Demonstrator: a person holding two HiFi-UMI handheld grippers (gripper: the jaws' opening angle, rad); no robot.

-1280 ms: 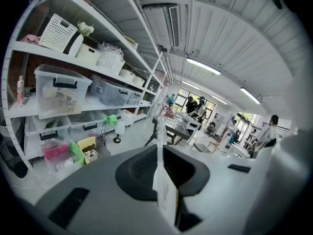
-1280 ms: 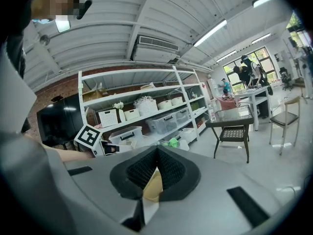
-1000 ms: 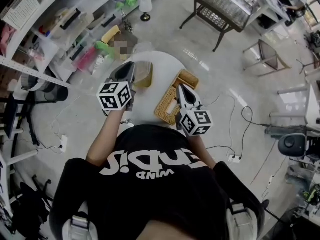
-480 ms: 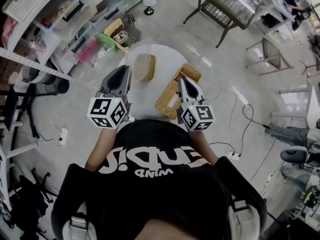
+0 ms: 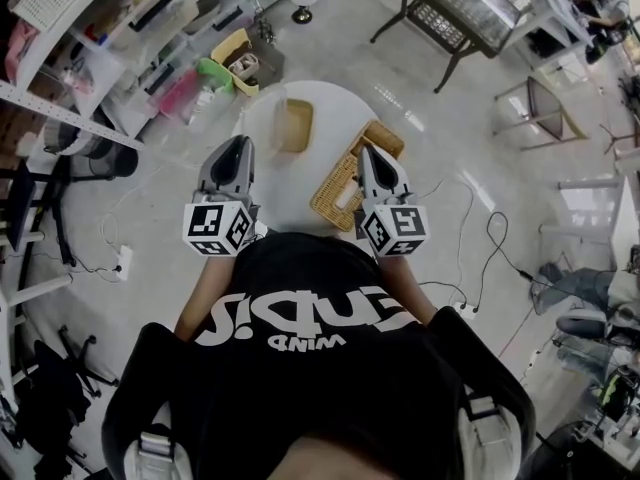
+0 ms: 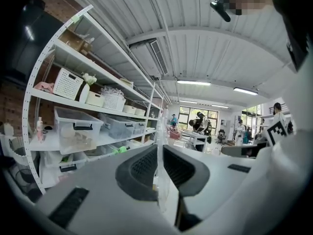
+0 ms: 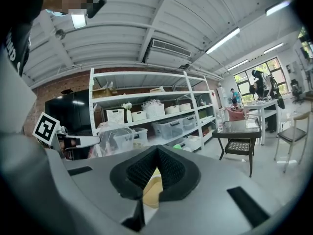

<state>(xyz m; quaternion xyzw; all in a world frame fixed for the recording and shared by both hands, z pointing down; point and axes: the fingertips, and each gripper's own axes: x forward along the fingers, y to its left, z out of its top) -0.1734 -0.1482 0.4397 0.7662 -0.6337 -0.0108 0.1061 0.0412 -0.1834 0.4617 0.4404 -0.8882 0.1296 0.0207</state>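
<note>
2 grippers show, the left gripper and the right gripper, each with 2 jaws and 1 marker cube. The left jaws are closed on 1 clear plastic bag, and the right jaws on 1 pale yellow piece. Ahead of both pairs of jaws stands 1 round white table. It bears 1 wicker basket just beside the right jaws and 1 tan box ahead of the left jaws. Well beyond the right jaws are 1 black side table and 1 chair. Left of the left jaws runs 1 shelf rack, which carries 2 white lattice baskets.
</note>
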